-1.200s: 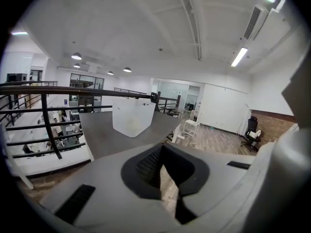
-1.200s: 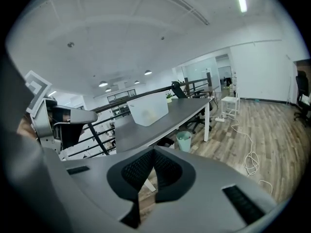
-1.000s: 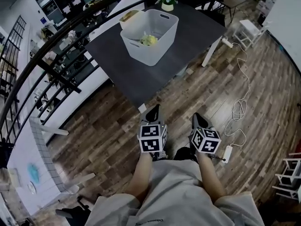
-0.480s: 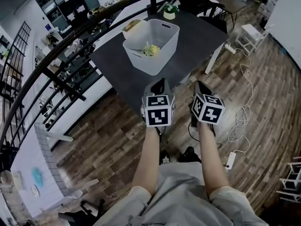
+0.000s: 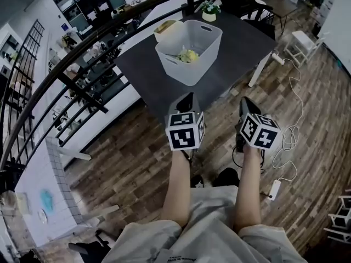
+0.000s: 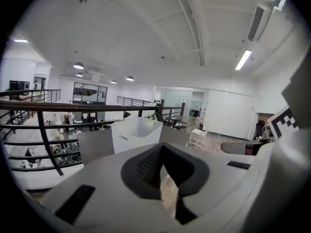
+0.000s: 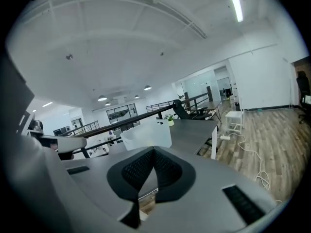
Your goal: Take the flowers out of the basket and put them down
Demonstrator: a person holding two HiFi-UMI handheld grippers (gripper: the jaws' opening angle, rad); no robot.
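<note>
A white plastic basket (image 5: 201,63) stands on a dark grey table (image 5: 241,43), with yellow flowers (image 5: 189,54) lying inside it. Both grippers hover over the wooden floor, short of the table's near corner and apart from the basket. My left gripper (image 5: 186,99) points at the basket (image 6: 136,132), its jaws shut with nothing between them. My right gripper (image 5: 246,103) is level with it to the right, jaws also shut and empty. In the right gripper view the basket (image 7: 146,136) shows just above the jaws. The flowers are hidden in both gripper views.
A small potted plant (image 5: 209,8) and a tan box (image 5: 167,28) sit on the table behind the basket. A black railing (image 5: 82,44) runs along the left. A white stool (image 5: 303,39) and a cable with a power strip (image 5: 289,137) are on the floor at the right.
Both grippers have risen and moved forward toward the table's near corner. Their jaws look unchanged and still hold nothing.
</note>
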